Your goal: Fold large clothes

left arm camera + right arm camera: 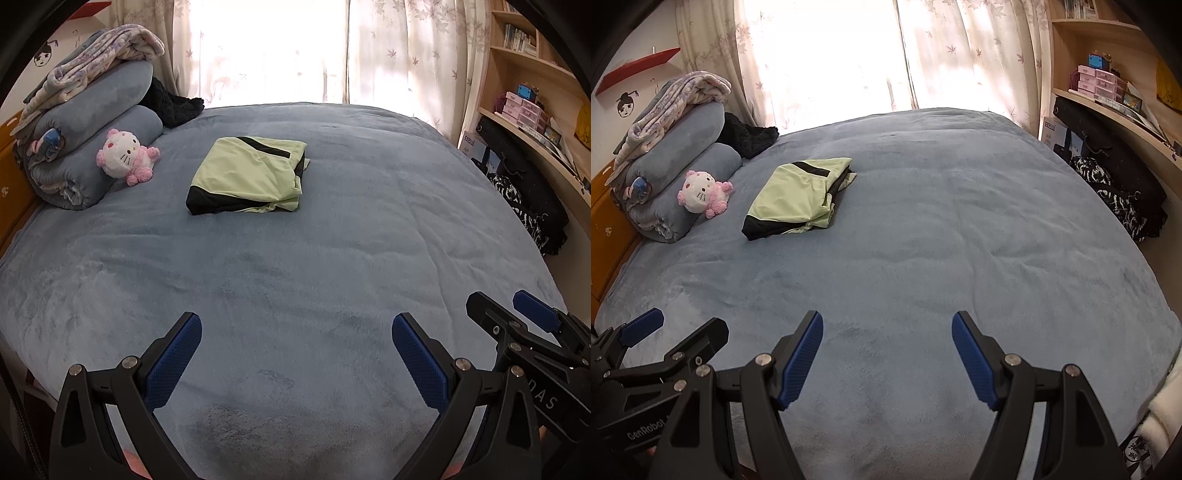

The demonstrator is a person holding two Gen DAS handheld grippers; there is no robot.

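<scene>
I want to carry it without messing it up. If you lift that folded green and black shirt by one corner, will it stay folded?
Probably not. The folded green and black garment looks thin and soft, with loose layers showing at its edge, so it would likely droop and unfold. It looks light. Pushed across the fuzzy blue blanket, it would probably bunch rather than slide.

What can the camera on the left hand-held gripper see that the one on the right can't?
Only the left wrist view shows the right hand-held gripper from the side, at its lower right edge.

Only the right wrist view shows the left hand-held gripper at its lower left, the long red wall shelf, and something white and fluffy at its right edge.

Both show the folded green and black garment, the pink and white plush cat, the rolled grey bedding, the blue-grey bed cover and the curtains. Both grippers are open and empty.
</scene>
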